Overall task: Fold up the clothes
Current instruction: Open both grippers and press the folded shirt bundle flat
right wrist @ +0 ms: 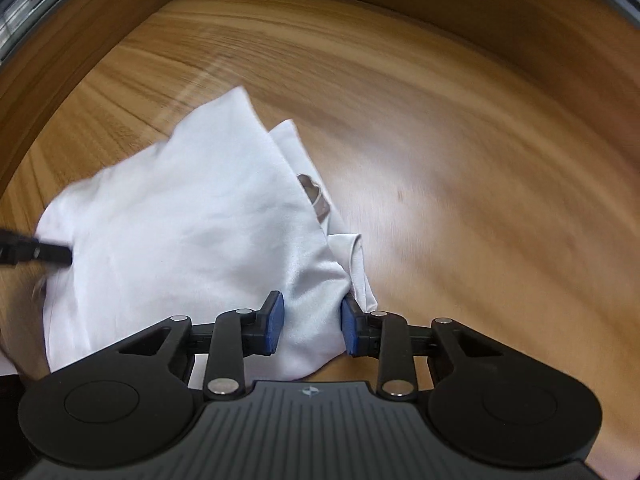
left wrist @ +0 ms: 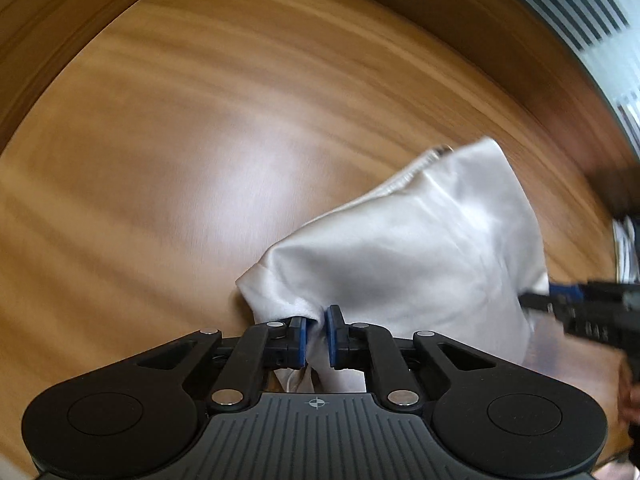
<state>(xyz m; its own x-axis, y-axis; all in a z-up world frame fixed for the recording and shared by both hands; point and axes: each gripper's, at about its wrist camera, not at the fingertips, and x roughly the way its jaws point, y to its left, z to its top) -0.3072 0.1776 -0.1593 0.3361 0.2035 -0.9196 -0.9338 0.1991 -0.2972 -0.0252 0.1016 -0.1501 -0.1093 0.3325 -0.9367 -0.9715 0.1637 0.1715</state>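
Note:
A white garment (left wrist: 420, 248) lies bunched on the wooden table (left wrist: 160, 160). My left gripper (left wrist: 317, 320) is shut on a fold at its near left corner, with the cloth pinched between the blue pads. In the right wrist view the same garment (right wrist: 180, 220) spreads to the left, and a grey label (right wrist: 314, 196) shows near its right edge. My right gripper (right wrist: 312, 308) straddles the near right corner: cloth fills the gap, but the jaws stand apart and the fabric there looks smooth, not pinched. Each gripper shows in the other's view, the right gripper (left wrist: 536, 300) and the left gripper (right wrist: 60, 254).
Bare wood table (right wrist: 480, 160) surrounds the garment on all sides. The table's rim curves across the top of both views. A striped surface (left wrist: 580, 8) lies beyond it at the upper right. A person's hand (left wrist: 630, 392) shows at the right edge.

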